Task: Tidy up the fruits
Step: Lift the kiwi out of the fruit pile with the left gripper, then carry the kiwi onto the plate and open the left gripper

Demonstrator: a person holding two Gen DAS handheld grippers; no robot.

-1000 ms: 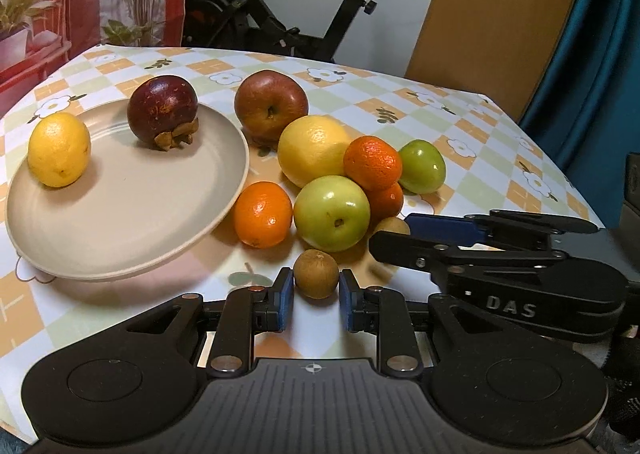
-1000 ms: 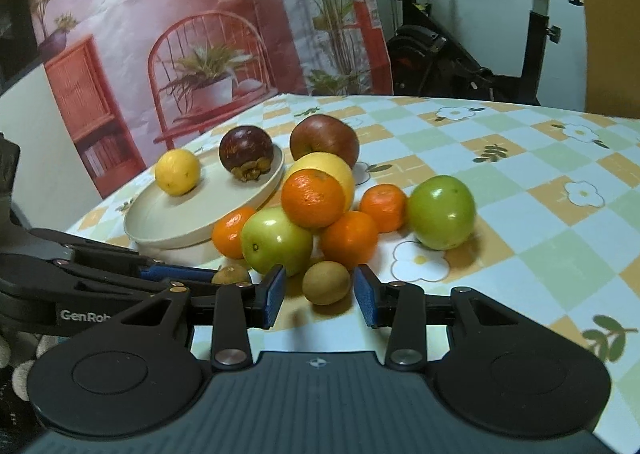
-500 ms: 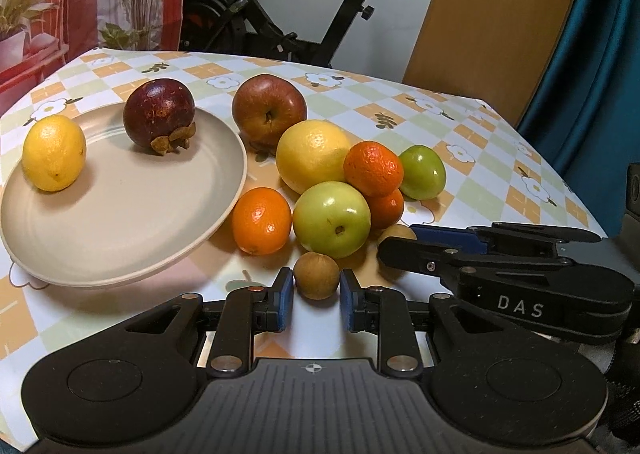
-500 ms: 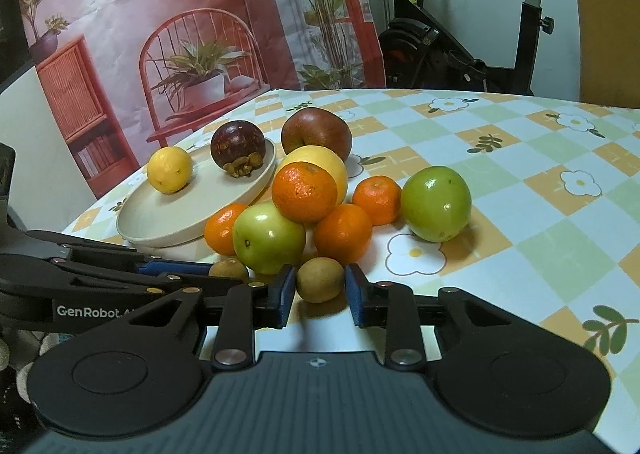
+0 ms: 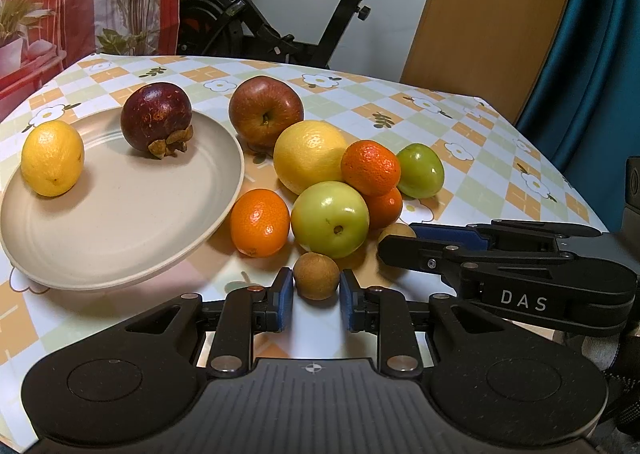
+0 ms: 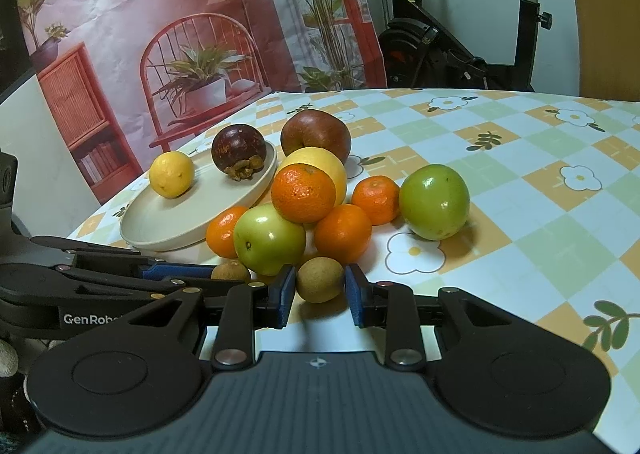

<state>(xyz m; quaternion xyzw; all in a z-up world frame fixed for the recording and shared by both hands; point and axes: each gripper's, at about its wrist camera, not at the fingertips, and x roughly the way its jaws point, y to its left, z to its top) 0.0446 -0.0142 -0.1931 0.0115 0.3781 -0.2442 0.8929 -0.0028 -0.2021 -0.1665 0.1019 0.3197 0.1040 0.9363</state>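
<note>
A beige plate (image 5: pixel 120 221) holds a lemon (image 5: pixel 52 157) and a mangosteen (image 5: pixel 156 119). Beside it lies a pile: red apple (image 5: pixel 265 111), large yellow citrus (image 5: pixel 310 155), several oranges and two green apples (image 5: pixel 330 223). My left gripper (image 5: pixel 316 288) is shut on a small brown longan (image 5: pixel 316 276) at the pile's near edge. My right gripper (image 6: pixel 320 290) is shut on a second brown longan (image 6: pixel 320 280), and shows in the left wrist view (image 5: pixel 416 240) as well. Both fruits sit low over the table.
The table has a checked flower cloth (image 6: pixel 520 157); its right edge (image 5: pixel 568 181) is close. An exercise bike (image 5: pixel 280 25) and a wooden door stand behind. The plate also shows in the right wrist view (image 6: pixel 168 221).
Both grippers have closed onto their longans; the right jaws narrowed most. Both views have shifted slightly, and the fruit pile has stayed put.
</note>
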